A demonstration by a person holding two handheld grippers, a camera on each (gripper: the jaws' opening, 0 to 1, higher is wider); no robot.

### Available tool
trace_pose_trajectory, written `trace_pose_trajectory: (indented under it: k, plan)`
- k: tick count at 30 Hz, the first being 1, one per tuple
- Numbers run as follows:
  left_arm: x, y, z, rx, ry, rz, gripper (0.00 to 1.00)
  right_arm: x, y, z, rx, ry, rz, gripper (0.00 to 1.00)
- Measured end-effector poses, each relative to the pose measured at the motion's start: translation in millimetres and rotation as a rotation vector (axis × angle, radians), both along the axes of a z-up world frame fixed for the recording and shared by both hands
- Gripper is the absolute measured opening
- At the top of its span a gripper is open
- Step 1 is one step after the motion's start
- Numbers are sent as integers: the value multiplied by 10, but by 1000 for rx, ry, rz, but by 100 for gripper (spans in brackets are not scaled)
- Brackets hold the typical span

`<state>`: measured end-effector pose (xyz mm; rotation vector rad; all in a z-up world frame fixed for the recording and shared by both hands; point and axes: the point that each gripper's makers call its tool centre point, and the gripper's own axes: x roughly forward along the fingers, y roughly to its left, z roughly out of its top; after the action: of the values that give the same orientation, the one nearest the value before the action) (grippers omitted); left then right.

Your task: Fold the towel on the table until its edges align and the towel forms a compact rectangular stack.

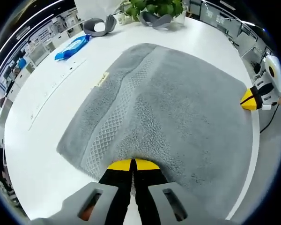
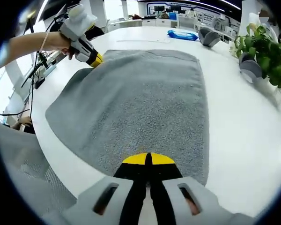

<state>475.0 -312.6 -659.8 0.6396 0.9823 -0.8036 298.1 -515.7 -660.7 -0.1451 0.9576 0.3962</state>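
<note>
towel: big grey terry-cloth towel (image 1: 173, 108) lying flat on the round white table (image 1: 47, 140), near its edge, looks like 1 layer, no fold visible yet

left gripper (image 1: 132, 165): yellow tips pressed together on the towel's near edge, clamped on it I'd say

right gripper (image 2: 147, 159): same deal, jaws together on its own corner

why: 2 pinched corners on 1 side, probably so that edge can be carried across evenly

background: green potted plant (image 2: 262, 44), blue packet (image 1: 72, 47)
</note>
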Motion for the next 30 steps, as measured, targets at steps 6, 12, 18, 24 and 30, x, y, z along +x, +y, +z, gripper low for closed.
trace_pose_trajectory:
  k: [6, 12, 18, 24, 30]
  plan:
    - [51, -17, 4, 3, -5, -3, 0, -25, 20, -1, -3, 4, 15, 0]
    - [71, -25, 6, 3, -13, 3, 0, -39, 29, 0, 5, 4, 10, 0]
    - [69, -21, 7, -12, -5, 10, 0, -37, 30, -2, 3, 6, 13, 0]
    - [66, -23, 4, -13, -7, 7, 0, -41, 31, -2, 8, 7, 16, 0]
    - [65, -25, 6, 2, -9, -29, 1, -44, 36, 5, 5, -5, 30, 0]
